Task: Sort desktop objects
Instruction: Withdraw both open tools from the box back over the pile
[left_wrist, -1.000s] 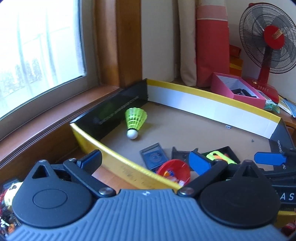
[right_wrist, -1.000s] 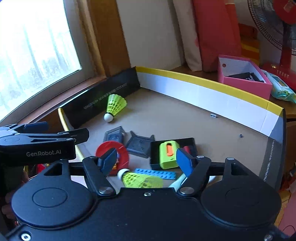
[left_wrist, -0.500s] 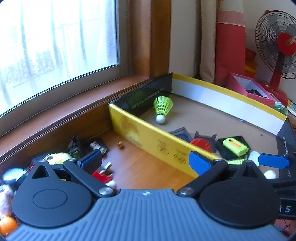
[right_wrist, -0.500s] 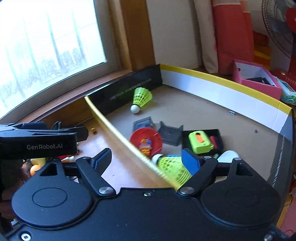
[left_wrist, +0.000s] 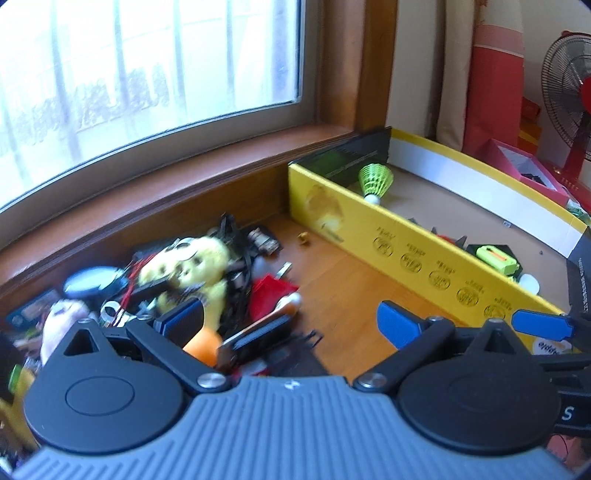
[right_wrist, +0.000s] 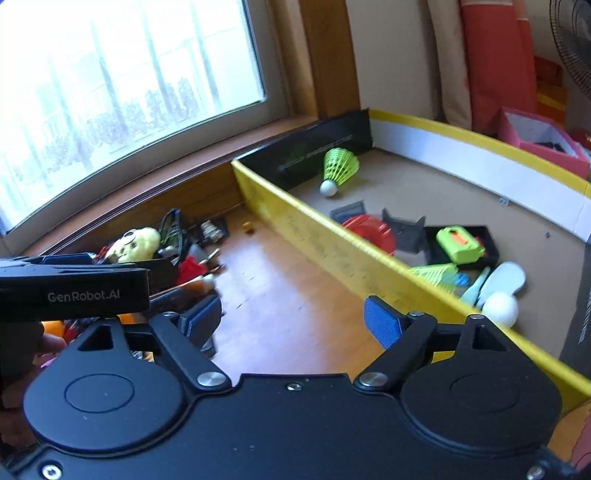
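A pile of loose desktop objects lies on the wooden desk by the window sill: a yellow plush toy (left_wrist: 195, 266) (right_wrist: 135, 243), an orange ball (left_wrist: 203, 347), a red piece (left_wrist: 269, 295) and dark tangled bits. My left gripper (left_wrist: 290, 325) hovers open just right of the pile, with nothing between its fingers. My right gripper (right_wrist: 291, 323) is open over bare desk, also holding nothing. The yellow-walled cardboard box (left_wrist: 406, 251) (right_wrist: 332, 251) on the right holds a green shuttlecock (left_wrist: 375, 181) (right_wrist: 340, 168), a red disc (right_wrist: 369, 229), a green device (right_wrist: 460, 243) and a white ball (right_wrist: 500, 308).
The left gripper's black body (right_wrist: 74, 288) crosses the left of the right wrist view. A wooden window sill (left_wrist: 184, 177) runs behind the pile. A pink box (left_wrist: 524, 166) and a red fan (left_wrist: 569, 92) stand beyond the cardboard box. Bare desk (right_wrist: 280, 295) lies between pile and box.
Both views have swung left, from over the cardboard box to the desk and the pile beside it. The right gripper's jaws have spread wider.
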